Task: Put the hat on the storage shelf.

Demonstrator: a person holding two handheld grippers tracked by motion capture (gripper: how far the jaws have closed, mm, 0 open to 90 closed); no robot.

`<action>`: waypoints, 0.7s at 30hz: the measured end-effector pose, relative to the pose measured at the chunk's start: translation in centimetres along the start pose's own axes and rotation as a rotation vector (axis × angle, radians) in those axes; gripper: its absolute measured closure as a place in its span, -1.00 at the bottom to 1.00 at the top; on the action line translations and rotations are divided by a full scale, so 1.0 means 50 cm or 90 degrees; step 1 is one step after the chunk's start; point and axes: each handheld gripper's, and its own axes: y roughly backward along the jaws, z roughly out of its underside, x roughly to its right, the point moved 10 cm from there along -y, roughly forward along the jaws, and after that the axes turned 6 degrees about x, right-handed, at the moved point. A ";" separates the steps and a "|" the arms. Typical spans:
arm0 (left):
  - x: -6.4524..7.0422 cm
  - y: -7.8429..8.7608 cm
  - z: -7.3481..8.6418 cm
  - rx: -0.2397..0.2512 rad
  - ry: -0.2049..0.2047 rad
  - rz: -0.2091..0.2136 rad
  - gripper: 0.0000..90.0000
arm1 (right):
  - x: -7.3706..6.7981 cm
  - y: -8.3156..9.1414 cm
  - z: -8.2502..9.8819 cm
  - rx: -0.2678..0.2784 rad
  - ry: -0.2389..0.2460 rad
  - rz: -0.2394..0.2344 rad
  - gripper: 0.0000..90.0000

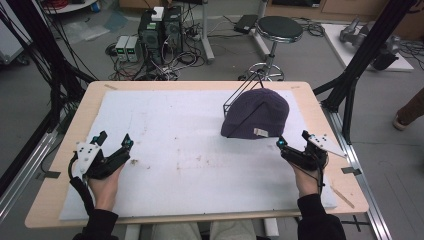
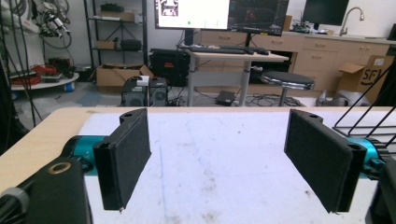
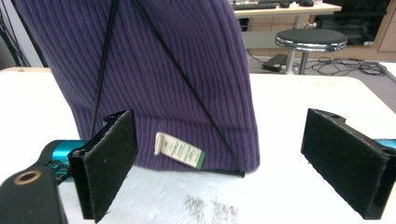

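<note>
Purple ribbed knit beanie (image 1: 256, 114) sat draped over a black wire stand (image 1: 239, 95) toward the far right of the white-padded counter (image 1: 180, 150), its small label (image 3: 179, 150) facing the person. Just before it, the right hand-held gripper (image 1: 292, 141) hung with jaws spread wide, holding nothing and apart from the hat. Well away at the near left, the left hand-held gripper (image 1: 114, 141) also stood spread and empty above the padding.

Hat (image 3: 154, 70) top cut off at twelve o'clock in the right gripper view, label (image 3: 180, 150) print too small to read, wire stand (image 1: 240, 95) partly hidden behind hat
</note>
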 end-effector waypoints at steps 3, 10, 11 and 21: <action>-0.011 0.007 0.013 -0.001 0.000 -0.010 -0.49 | 0.001 0.002 0.014 -0.004 -0.005 0.002 -0.78; -0.030 0.017 0.030 -0.004 -0.007 -0.028 -0.49 | 0.004 0.004 0.039 -0.010 -0.006 0.005 -0.78; -0.031 0.018 0.032 -0.006 -0.008 -0.028 -0.49 | 0.004 0.004 0.040 -0.010 -0.004 0.004 -0.78; -0.038 0.030 0.043 -0.008 -0.025 -0.033 -0.49 | -0.002 0.005 0.054 -0.010 0.003 0.003 -0.78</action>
